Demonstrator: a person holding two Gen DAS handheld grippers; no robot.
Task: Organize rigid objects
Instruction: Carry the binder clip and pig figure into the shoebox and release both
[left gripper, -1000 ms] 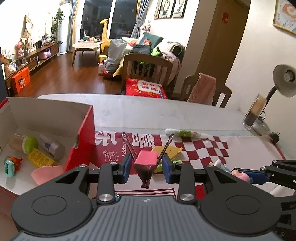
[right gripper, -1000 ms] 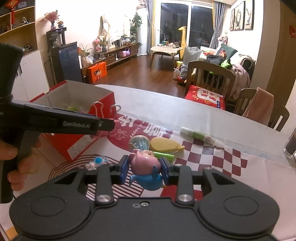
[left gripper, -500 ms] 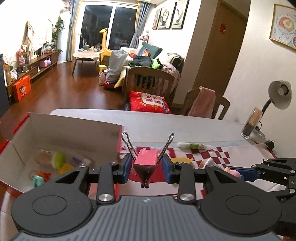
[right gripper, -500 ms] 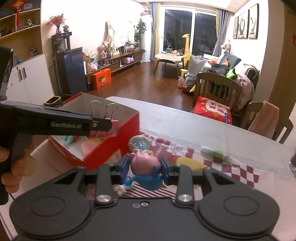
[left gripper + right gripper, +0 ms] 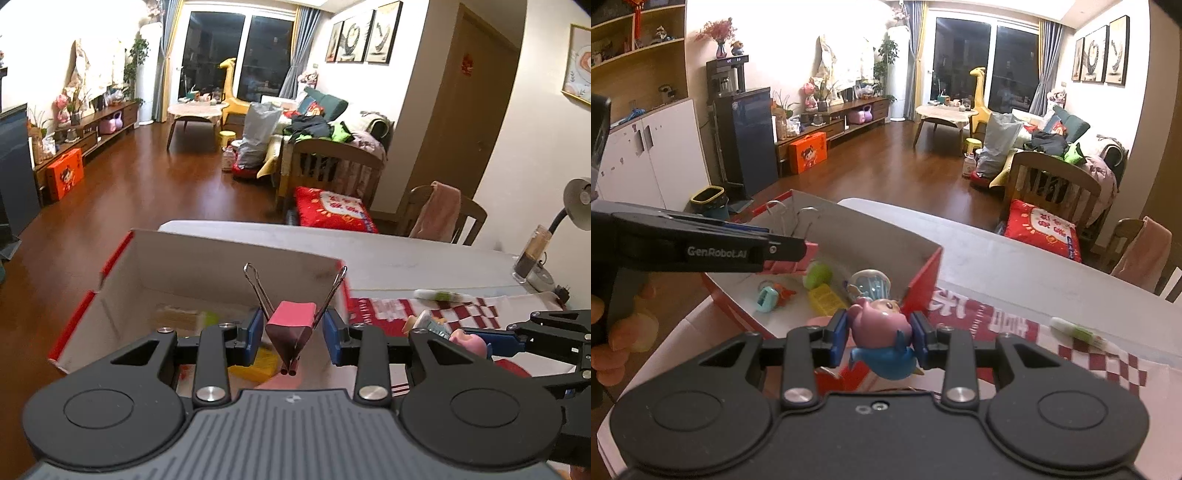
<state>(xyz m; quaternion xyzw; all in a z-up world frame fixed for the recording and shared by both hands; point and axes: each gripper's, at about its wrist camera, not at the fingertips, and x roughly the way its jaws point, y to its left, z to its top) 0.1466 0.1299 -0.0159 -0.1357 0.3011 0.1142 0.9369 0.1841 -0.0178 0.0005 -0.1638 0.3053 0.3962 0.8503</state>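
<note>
My left gripper (image 5: 291,334) is shut on a pink binder clip (image 5: 291,325) and holds it above the open red box (image 5: 221,258). The clip also shows in the right wrist view (image 5: 790,254), over the box's white inside (image 5: 849,236). My right gripper (image 5: 879,332) is shut on a pink pig figure (image 5: 881,328) with a blue body, held over the box's right red wall (image 5: 923,280). In the box lie a green ball (image 5: 818,275), a yellow block (image 5: 827,299) and a teal and orange toy (image 5: 770,295).
A white and green tube (image 5: 1078,330) lies on the red checked cloth (image 5: 1100,365) to the right of the box. A desk lamp (image 5: 576,203) and a glass (image 5: 532,254) stand at the table's far right. Chairs (image 5: 439,214) stand behind the table.
Both grippers have moved left, from over the checked cloth to over the box, each still holding its object.
</note>
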